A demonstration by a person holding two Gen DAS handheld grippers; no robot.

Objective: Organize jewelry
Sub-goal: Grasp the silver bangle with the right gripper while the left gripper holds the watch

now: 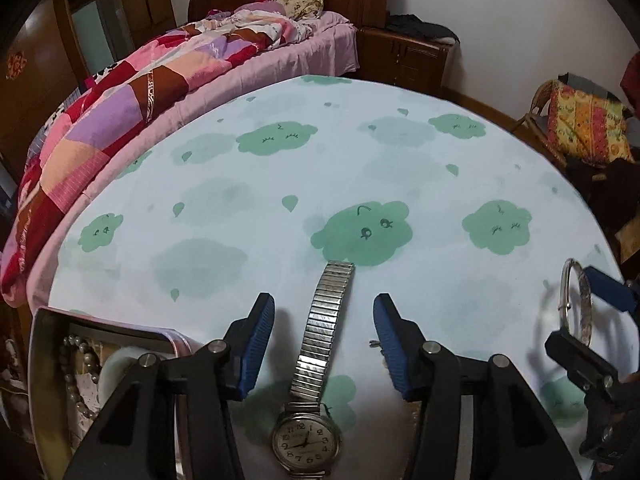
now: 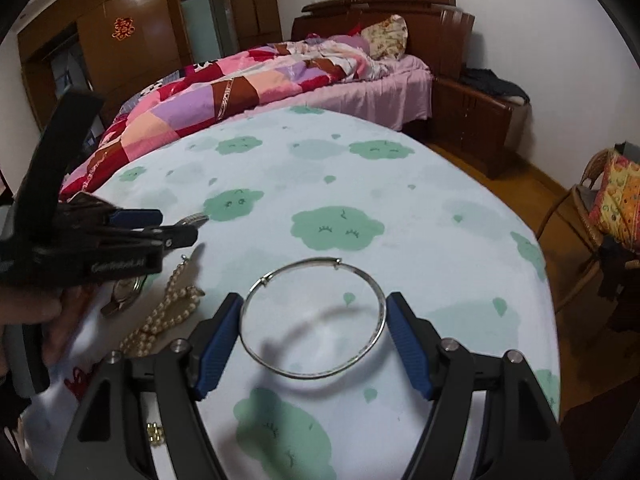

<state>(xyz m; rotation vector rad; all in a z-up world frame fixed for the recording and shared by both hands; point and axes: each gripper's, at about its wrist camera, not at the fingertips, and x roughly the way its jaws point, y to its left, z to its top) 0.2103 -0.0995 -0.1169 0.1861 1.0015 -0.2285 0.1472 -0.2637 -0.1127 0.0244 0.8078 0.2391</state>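
A silver watch (image 1: 306,446) with a stretch band (image 1: 326,320) lies flat on the cloud-print tablecloth (image 1: 360,152). My left gripper (image 1: 324,304) straddles the band, open, its blue pads clear of it on both sides. In the right wrist view the left gripper (image 2: 176,226) hovers over the watch (image 2: 124,292). My right gripper (image 2: 314,320) is shut on a thin silver bangle (image 2: 276,368), held a little above the cloth with its shadow below. The bangle (image 1: 581,304) and the right gripper (image 1: 574,308) also show at the right edge of the left wrist view. A pearl necklace (image 2: 168,312) lies beside the watch.
An open tin box (image 1: 44,360) holding a pearl strand (image 1: 76,376) sits at the table's near left. A small stud (image 1: 374,343) lies by the left gripper's right finger; a gold piece (image 2: 156,434) lies near. A bed (image 2: 248,88) stands behind the table, a wicker chair (image 2: 592,208) to the right.
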